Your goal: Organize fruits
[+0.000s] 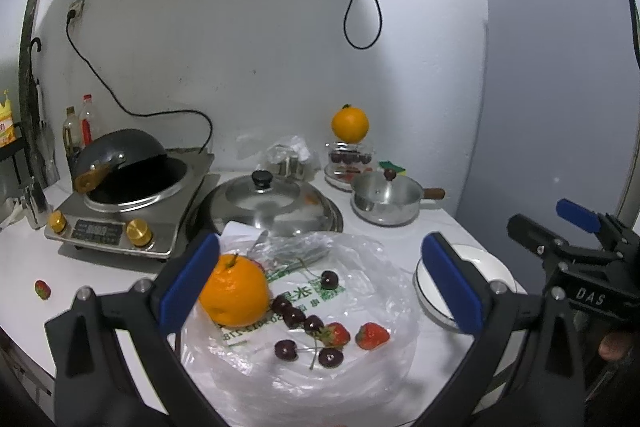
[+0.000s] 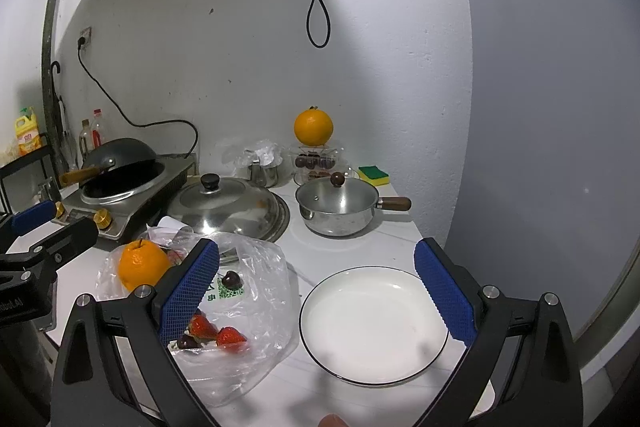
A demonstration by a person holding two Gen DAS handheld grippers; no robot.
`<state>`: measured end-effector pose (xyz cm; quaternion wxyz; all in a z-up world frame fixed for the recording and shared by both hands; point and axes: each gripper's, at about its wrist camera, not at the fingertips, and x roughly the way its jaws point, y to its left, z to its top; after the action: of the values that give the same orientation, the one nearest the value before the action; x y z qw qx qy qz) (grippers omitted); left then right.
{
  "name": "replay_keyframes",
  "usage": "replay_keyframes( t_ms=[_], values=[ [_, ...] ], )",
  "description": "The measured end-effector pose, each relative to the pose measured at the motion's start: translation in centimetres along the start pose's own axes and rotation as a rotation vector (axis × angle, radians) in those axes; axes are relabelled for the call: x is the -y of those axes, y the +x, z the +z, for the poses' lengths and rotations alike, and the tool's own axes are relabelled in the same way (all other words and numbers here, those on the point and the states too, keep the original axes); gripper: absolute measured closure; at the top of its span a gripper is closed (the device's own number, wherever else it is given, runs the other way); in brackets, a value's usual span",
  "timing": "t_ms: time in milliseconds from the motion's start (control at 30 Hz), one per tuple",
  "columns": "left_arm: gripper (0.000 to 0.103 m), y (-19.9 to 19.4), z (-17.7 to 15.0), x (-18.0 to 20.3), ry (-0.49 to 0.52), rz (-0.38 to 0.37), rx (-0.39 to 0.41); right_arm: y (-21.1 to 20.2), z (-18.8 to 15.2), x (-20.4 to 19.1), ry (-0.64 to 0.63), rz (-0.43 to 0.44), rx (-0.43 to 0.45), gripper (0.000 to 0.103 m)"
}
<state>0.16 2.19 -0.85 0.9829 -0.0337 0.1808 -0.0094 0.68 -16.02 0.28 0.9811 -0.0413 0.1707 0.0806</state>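
An orange (image 1: 234,289) (image 2: 143,265), several dark cherries (image 1: 295,317) and two strawberries (image 1: 372,335) (image 2: 231,337) lie on a clear plastic bag (image 1: 360,267) (image 2: 256,267) on the white counter. My left gripper (image 1: 324,289) is open above the bag, its left pad beside the orange. An empty white plate (image 2: 374,323) (image 1: 492,267) sits right of the bag. My right gripper (image 2: 320,291) is open above the plate's left part. A second orange (image 1: 349,123) (image 2: 313,127) sits on a glass container of cherries (image 1: 347,159). A lone strawberry (image 1: 42,289) lies far left.
An induction cooker with a tilted wok (image 1: 120,163) stands at the back left. A large steel lid (image 1: 272,205) (image 2: 230,205) lies behind the bag. A small lidded saucepan (image 1: 386,197) (image 2: 338,205) and a sponge (image 2: 373,175) sit at the back right. The counter edge runs right of the plate.
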Motion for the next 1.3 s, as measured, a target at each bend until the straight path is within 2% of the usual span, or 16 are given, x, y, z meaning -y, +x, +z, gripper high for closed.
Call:
replay_keyframes(
  t_ms=[1300],
  values=[
    [0.001, -0.43, 0.16, -0.31, -0.007, -0.006, 0.001, 0.12, -0.19, -0.22, -0.001, -0.009, -0.002, 0.003]
  ],
)
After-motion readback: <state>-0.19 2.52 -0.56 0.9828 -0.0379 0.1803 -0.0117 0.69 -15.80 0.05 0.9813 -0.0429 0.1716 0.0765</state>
